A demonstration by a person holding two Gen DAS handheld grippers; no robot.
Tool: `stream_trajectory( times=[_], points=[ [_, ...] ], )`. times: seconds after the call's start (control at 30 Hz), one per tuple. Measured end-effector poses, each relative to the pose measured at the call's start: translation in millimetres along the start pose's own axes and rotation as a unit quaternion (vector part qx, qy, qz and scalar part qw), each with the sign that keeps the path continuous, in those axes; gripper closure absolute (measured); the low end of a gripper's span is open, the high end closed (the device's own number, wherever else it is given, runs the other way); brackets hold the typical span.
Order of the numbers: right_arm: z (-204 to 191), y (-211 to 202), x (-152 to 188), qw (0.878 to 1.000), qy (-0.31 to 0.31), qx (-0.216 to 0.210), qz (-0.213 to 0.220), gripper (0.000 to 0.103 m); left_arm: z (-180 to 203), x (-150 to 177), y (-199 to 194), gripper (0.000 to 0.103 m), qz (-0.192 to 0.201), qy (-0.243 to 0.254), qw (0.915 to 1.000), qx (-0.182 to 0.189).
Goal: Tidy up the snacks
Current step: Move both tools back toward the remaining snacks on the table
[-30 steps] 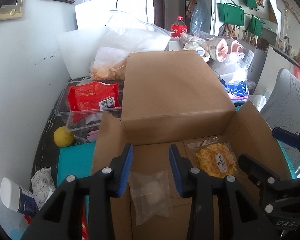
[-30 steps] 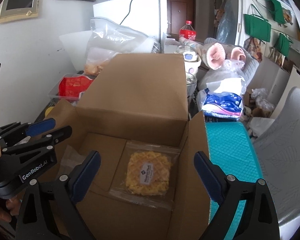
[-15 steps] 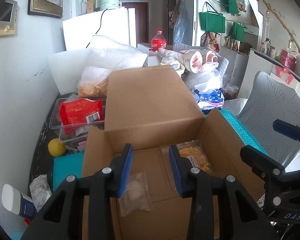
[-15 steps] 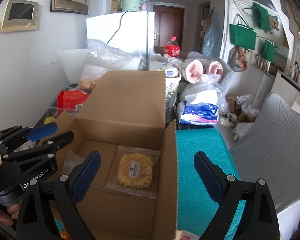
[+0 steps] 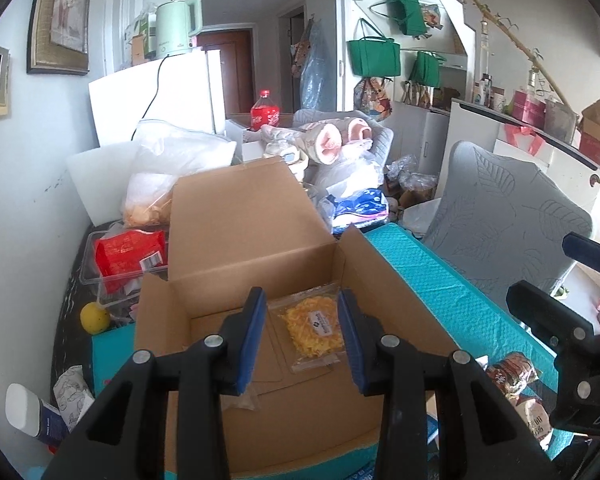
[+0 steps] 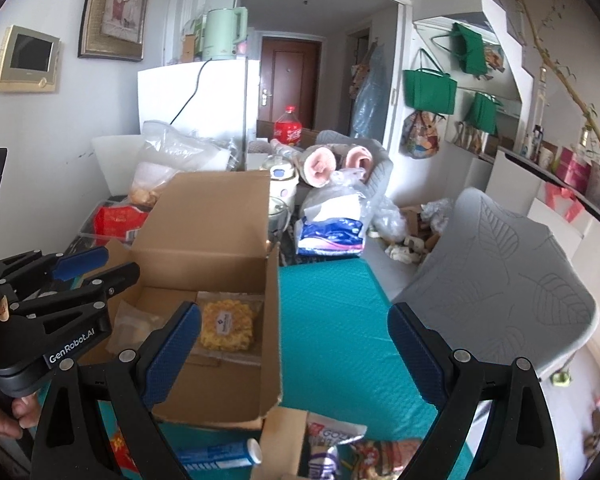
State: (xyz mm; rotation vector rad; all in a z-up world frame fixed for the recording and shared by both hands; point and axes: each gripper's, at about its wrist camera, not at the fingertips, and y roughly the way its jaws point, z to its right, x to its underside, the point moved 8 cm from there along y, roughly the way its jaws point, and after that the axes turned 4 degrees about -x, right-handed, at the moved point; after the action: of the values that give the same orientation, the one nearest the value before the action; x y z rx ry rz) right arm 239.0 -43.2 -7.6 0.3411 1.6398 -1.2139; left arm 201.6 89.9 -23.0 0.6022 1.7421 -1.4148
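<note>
An open cardboard box (image 5: 396, 304) (image 6: 272, 320) stands on a teal mat. Inside lie a clear bag of yellow snack (image 5: 314, 326) (image 6: 225, 326) and a clear pale bag (image 5: 240, 400) (image 6: 134, 328). My left gripper (image 5: 303, 338) is open and empty, raised above the box's near side. My right gripper (image 6: 294, 354) is wide open and empty, above the box's right wall and the mat. Loose snack packs lie near the front edge (image 6: 336, 452) (image 5: 508, 372).
A clear bin with a red snack pack (image 5: 130, 256) and a yellow ball (image 5: 95, 317) sit left of the box. Plastic bags (image 5: 168, 172), a cola bottle (image 5: 265, 114) and clutter stand behind. A grey chair (image 6: 496, 272) is on the right.
Both grippers have lifted up and back from the box. The right gripper has shifted right, over the teal mat. The two bags stay in the box.
</note>
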Motion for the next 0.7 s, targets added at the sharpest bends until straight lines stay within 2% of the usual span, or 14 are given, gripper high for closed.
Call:
stream_trajectory(
  times=[0.1,0.2,0.43,0.7],
  points=[
    [12.6,-15.0,6.7,1.0,0.012,0.018,0.005,0.008,17.8,2.9,-4.1,0.066,0.001,0.02,0.9997,0.014],
    [23.0,-29.6,18.1,0.999,0.019,0.037,0.003,0.008,38.9,8.2,-7.8,0.066,-0.005,0.031,0.9986,0.043],
    [47.0,-54.7,49.6,0.997,0.037,0.063,-0.011,0.008,87.5,27.7,-16.8,0.066,-0.021,0.071,0.9922,0.1],
    [73.1,-69.6,91.2,0.993,0.063,0.093,-0.038,0.008,123.9,53.4,-22.3,0.066,-0.039,0.089,0.9866,0.131]
  ],
)
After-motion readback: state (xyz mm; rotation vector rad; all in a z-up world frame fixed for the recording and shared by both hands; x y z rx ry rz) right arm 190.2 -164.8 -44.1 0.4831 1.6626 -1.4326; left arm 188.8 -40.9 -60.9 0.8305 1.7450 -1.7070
